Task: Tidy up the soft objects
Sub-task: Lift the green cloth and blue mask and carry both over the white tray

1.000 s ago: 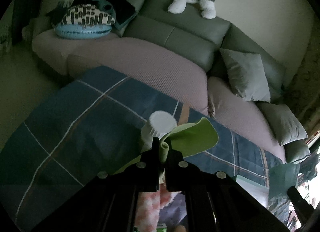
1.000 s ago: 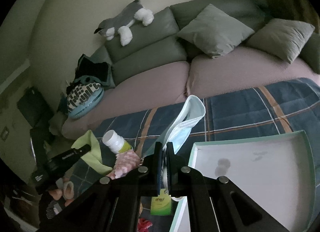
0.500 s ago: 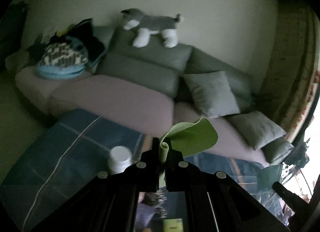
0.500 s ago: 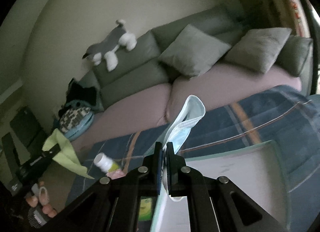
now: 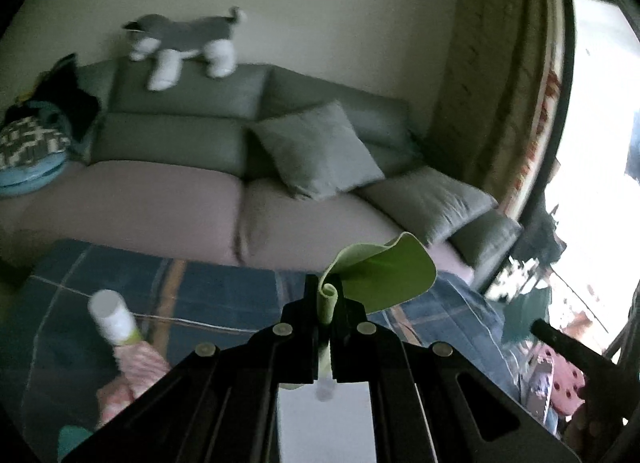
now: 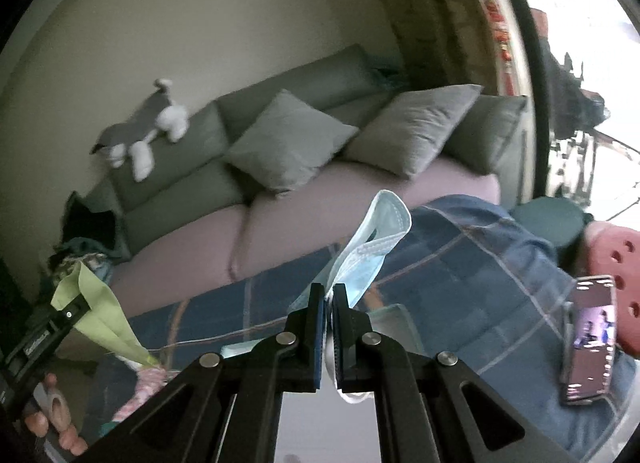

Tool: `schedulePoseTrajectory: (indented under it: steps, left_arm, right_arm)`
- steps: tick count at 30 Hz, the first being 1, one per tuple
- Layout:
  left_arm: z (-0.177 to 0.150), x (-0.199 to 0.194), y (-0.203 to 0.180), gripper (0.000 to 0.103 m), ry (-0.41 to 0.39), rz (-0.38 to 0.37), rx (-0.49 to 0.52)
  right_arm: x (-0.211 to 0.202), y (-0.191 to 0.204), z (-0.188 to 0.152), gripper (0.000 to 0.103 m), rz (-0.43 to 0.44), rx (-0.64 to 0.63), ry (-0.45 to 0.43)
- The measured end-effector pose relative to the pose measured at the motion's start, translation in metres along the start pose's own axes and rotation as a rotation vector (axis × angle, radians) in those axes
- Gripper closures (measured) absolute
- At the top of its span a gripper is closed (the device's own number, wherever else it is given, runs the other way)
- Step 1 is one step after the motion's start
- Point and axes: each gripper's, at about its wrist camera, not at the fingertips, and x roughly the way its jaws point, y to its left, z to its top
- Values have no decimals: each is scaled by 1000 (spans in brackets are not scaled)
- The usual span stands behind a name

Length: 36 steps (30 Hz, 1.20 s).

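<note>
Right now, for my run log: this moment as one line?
left gripper: shut on green cloth | right gripper: shut on pale blue face mask | both lifted above plaid blanket

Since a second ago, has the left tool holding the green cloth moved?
Yes. The left tool with its green cloth has swung right along the grey sofa, away from the white-capped bottle.

Hardly any writing could be read from where I stood. The left gripper point(image 6: 68, 313) carried a small white label on its black side, but the letters were too blurred and tiny to make out. A phone point(image 6: 591, 337) lying on the plaid blanket point(image 6: 460, 263) had its screen lit with a picture, no words legible on it, and the red markings running down the curtain point(image 6: 500, 23) by the window were only smears of colour.
</note>
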Motion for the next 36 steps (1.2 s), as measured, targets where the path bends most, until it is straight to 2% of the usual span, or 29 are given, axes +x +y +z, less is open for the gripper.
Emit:
schedulePoseTrajectory:
  steps: [4,10,26,30,36]
  left_arm:
    - [-7,13,-26,99,45,-62,43]
    - [-21,39,-52,99,127,-118,87]
    - [-57,91,-55,99,295,-28,103]
    - [-65,101,-53,99,333,-1,106]
    - [-82,121,-51,99,411,1,99]
  right_arm:
    - [7,-16,-1,99,-56,19,29]
    - [22,-23,-6,99,-54,25,80]
    - [96,-19,-46,97,112,72,302]
    - [110,-21,-54,97,110,72,345]
    - [124,-30,-63,97,45,71,403]
